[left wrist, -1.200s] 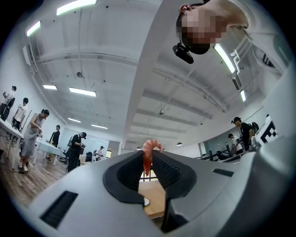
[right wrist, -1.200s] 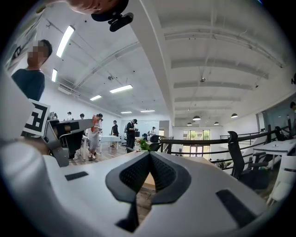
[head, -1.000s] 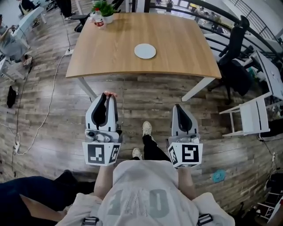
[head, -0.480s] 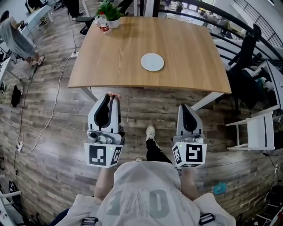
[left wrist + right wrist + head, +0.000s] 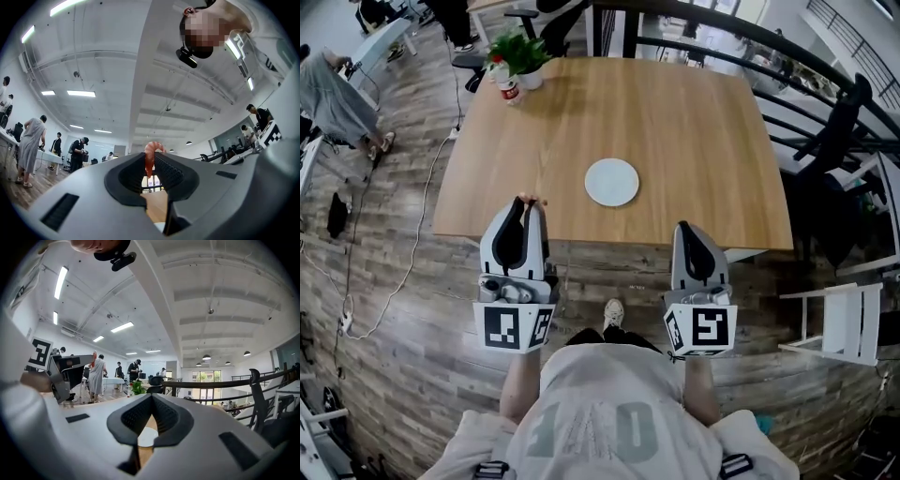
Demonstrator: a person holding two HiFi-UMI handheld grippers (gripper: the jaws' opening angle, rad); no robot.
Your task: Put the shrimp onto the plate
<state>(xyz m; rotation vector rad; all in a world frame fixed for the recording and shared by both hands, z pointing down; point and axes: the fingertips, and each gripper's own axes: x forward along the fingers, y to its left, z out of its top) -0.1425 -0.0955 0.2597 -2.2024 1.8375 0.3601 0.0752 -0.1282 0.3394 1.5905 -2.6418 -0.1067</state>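
Observation:
A round white plate (image 5: 611,182) lies on the wooden table (image 5: 694,122), a little in from its near edge. My left gripper (image 5: 530,202) hangs over that near edge, left of the plate, shut on a small orange-pink shrimp (image 5: 531,201). In the left gripper view the shrimp (image 5: 151,156) sticks up between the jaw tips of that gripper (image 5: 151,165). My right gripper (image 5: 682,228) is level with the table's near edge, right of the plate, shut with nothing in it. Past its tips (image 5: 151,397) the plate (image 5: 146,437) shows low in the right gripper view.
A potted plant (image 5: 519,56) and a small red-labelled bottle (image 5: 507,86) stand at the table's far left corner. Black office chairs (image 5: 839,141) and a white chair (image 5: 842,322) stand to the right. A person (image 5: 337,103) stands at far left. A black railing (image 5: 741,33) runs behind the table.
The person has stepped toward the table: it now lies closer, and both grippers have reached its near edge. The left gripper still holds the shrimp.

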